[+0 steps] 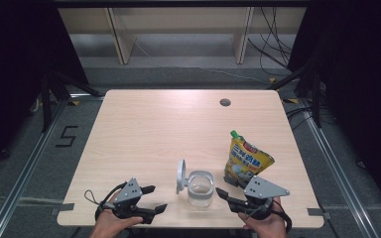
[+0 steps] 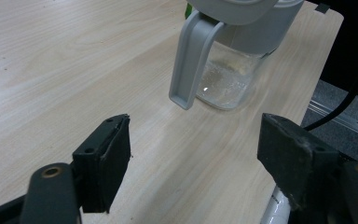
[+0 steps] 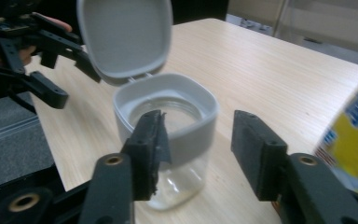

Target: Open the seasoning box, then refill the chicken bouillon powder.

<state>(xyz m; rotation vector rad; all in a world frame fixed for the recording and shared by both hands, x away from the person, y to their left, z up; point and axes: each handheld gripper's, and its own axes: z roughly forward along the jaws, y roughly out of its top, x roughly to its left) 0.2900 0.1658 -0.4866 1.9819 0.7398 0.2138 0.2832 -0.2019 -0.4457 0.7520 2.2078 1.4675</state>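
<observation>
The jar (image 1: 200, 187) stands near the table (image 1: 144, 134) edge, lid (image 1: 181, 175) open, between both grippers. The left gripper (image 1: 155, 198) and right gripper (image 1: 224, 197) are open and empty. Next, the pouch (image 1: 245, 162) at right should be gripped gently, upright.

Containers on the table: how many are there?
2. A clear jar with its grey lid flipped open stands near the front edge, between the grippers. A yellow pouch with a green cap stands to its right.

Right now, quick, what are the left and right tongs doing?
Left tongs: open, holding nothing, beside the clear jar.
Right tongs: open, holding nothing, jaws just in front of the jar, not pressing it.
</observation>
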